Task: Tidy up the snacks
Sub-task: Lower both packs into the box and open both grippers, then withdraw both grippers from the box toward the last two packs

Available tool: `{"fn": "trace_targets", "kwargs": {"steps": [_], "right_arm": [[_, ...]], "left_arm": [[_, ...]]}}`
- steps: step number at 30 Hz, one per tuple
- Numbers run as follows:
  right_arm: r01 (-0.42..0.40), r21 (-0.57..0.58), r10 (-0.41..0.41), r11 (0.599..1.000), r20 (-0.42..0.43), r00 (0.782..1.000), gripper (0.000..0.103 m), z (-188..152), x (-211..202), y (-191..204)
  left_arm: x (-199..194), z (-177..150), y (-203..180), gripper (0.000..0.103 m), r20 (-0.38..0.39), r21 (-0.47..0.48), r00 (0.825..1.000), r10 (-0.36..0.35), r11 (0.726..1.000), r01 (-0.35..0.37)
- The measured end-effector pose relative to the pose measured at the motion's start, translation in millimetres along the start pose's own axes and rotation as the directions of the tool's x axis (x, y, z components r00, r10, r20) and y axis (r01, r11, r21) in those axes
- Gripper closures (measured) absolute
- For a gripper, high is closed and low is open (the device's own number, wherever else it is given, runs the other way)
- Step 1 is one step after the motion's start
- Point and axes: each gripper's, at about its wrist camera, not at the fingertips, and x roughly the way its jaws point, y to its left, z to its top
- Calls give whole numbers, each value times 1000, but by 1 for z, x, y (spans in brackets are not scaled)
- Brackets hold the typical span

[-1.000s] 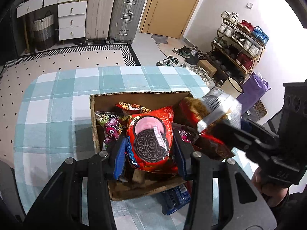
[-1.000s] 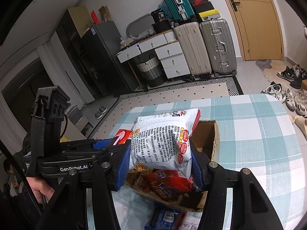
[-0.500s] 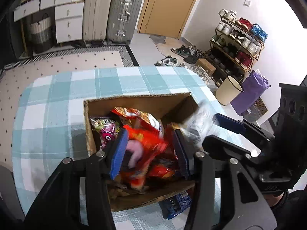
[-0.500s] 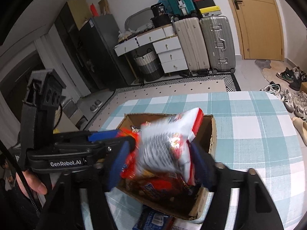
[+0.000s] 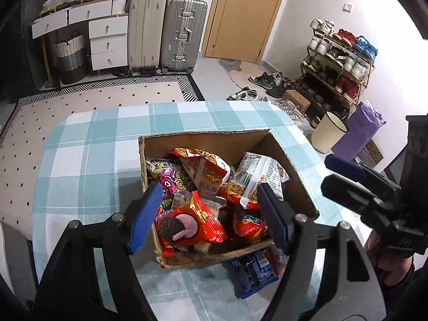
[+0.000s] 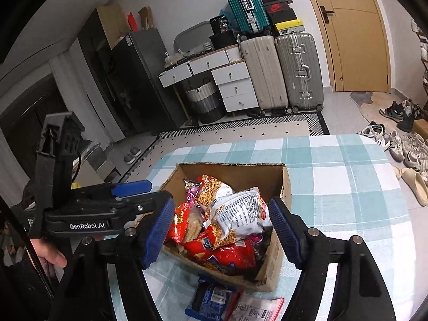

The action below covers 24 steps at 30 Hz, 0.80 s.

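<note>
A cardboard box (image 5: 214, 137) (image 6: 283, 187) sits on the checked tablecloth, filled with snack bags. A red Oreo pack (image 5: 190, 222) lies at its near side and a white-backed noodle snack bag (image 5: 254, 176) (image 6: 238, 216) lies on top. My left gripper (image 5: 208, 214) is open and empty above the box's near edge. My right gripper (image 6: 222, 227) is open and empty above the box; it also shows at the right of the left wrist view (image 5: 347, 176). A blue Oreo pack (image 5: 248, 270) (image 6: 211, 302) lies on the cloth outside the box.
A white and red packet (image 6: 256, 307) lies beside the blue pack. The checked table (image 5: 88, 147) has rounded edges. Suitcases (image 5: 182, 32), drawers (image 5: 107, 40), a shoe rack (image 5: 339, 61) and a bin (image 5: 329, 131) stand around the room.
Both grippers opened: the left let the red Oreo pack fall into the box and the right dropped the noodle snack bag onto the pile. Both grippers drew back slightly.
</note>
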Motion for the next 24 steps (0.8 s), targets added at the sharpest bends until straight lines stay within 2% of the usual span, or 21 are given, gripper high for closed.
{"fn": "trace_targets", "kwargs": {"steps": [6, 11, 20, 24], "right_arm": [[8, -6, -7, 1000, 24, 1000, 27, -1, -18, 9], [10, -17, -9, 1000, 43, 999, 21, -6, -35, 17], [21, -22, -19, 1000, 63, 998, 16, -23, -64, 26], [28, 0, -28, 1000, 67, 997, 12, -32, -76, 23]], "left_arm": [[-21, -11, -9, 32, 22, 15, 999, 27, 1000, -27], [-39, -19, -16, 24, 42, 11, 998, 49, 999, -49], [-66, -41, -29, 20, 72, 12, 993, 91, 996, -92], [-74, -55, -41, 20, 75, 41, 990, 116, 992, -120]]}}
